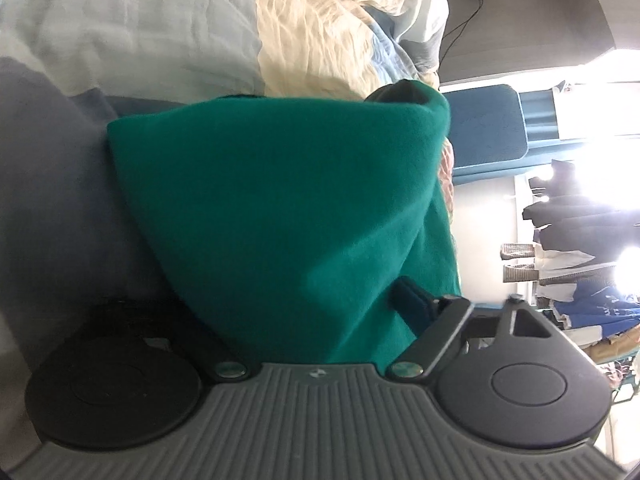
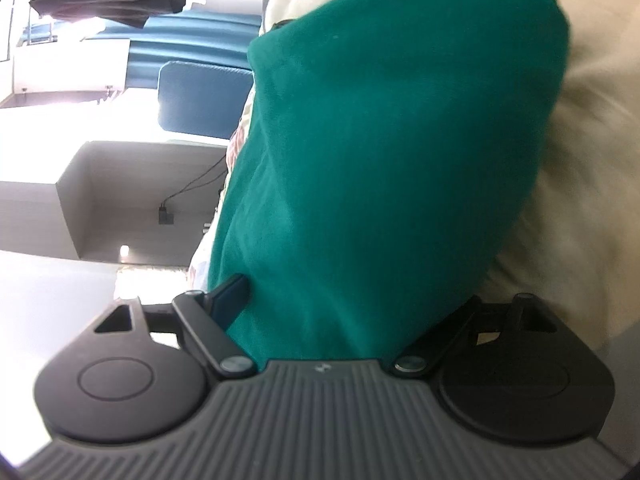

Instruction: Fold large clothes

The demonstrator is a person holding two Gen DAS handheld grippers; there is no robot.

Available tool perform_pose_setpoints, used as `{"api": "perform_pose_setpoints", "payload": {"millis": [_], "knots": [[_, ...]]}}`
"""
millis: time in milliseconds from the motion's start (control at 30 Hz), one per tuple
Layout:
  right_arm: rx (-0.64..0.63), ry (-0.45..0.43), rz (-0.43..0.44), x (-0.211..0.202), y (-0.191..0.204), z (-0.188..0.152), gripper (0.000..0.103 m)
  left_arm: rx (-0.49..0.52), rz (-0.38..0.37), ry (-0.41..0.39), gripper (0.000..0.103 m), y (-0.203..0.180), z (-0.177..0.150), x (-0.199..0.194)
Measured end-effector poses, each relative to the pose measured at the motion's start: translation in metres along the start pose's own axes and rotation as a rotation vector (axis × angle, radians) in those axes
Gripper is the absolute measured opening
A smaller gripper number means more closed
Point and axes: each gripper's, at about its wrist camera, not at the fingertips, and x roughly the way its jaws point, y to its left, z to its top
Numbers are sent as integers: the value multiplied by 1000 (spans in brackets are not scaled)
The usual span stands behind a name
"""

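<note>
A large green fleece garment (image 1: 280,200) fills the middle of the left wrist view and hangs folded over the bed. My left gripper (image 1: 320,304) is shut on its near edge; one finger (image 1: 412,300) shows on the right, the other is hidden under the cloth. The same green garment (image 2: 392,168) fills the right wrist view. My right gripper (image 2: 320,300) is shut on its edge too; one finger (image 2: 228,296) shows on the left, the other is hidden behind the fabric. Both views are rolled sideways.
The bed has a pale quilt (image 1: 140,20) and a crumpled cream blanket (image 1: 320,32). A cream cover (image 2: 580,160) lies beside the garment. A blue upholstered seat (image 1: 488,132) and hanging clothes (image 1: 568,232) stand beyond the bed. A wall socket with a cable (image 2: 166,214) shows.
</note>
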Motion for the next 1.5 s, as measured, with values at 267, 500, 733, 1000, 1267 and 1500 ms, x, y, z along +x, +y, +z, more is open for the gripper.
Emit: {"api": "perform_pose_setpoints", "payload": {"millis": [267,500,733,1000,1267,1500], "knots": [[-169,11,-43,-1,23,2,64,172,11,-57,21,-13,-4,-4],[-291,-12,-33,-22,41,-2,42,280,21,-108,14,-29,-16,-29],[-338,-16,-45,-59,46,-14,41,332,33,-87,14,-35,-33,-67],[-324,-58,-50,-120,45,-33,41,399,57,-53,14,-42,-67,-120],[-312,-43,-96,-127,41,-37,41,468,157,-17,18,-46,-82,-122],[-217,-9,-42,-128,36,-32,57,360,24,36,55,-41,-68,-120]]}}
